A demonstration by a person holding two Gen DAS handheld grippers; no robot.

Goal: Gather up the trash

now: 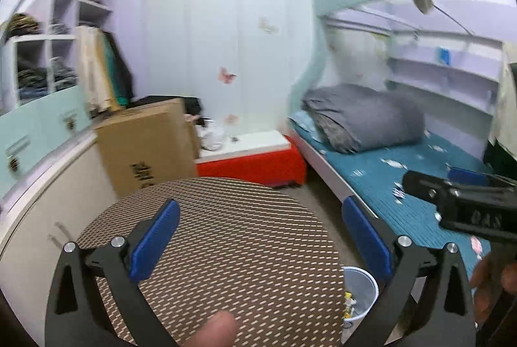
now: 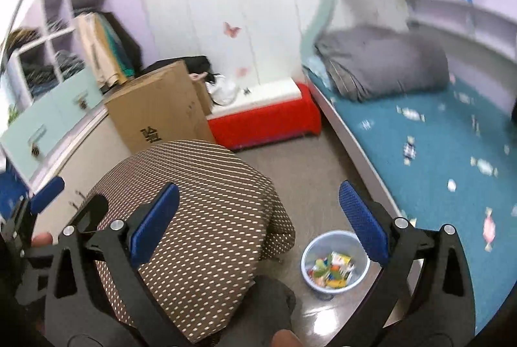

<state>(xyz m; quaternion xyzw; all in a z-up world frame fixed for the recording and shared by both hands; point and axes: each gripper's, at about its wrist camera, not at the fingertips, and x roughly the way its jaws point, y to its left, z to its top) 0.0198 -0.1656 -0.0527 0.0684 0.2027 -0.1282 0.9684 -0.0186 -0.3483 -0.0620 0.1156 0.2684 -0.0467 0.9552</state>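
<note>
Floor (image 2: 307, 179): grey-brown, carries a round stool w/ brown dotted cover (image 2: 194, 201) near left, cardboard box (image 2: 158, 108) far left, red bench w/ white top (image 2: 268, 120) at the far wall. Small blue bin (image 2: 334, 261) stands near, betw. stool & bed, holding colourful wrappers. Bed (image 2: 420, 153) on the right: teal sheet, folded grey blanket (image 2: 384, 66) at far end, candy wrappers (image 2: 410, 150) scattered over the sheet.

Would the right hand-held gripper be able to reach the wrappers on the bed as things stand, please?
Probably yes: the right hand-held gripper is open and empty, and the wrappers lie uncovered on the bed.
</note>
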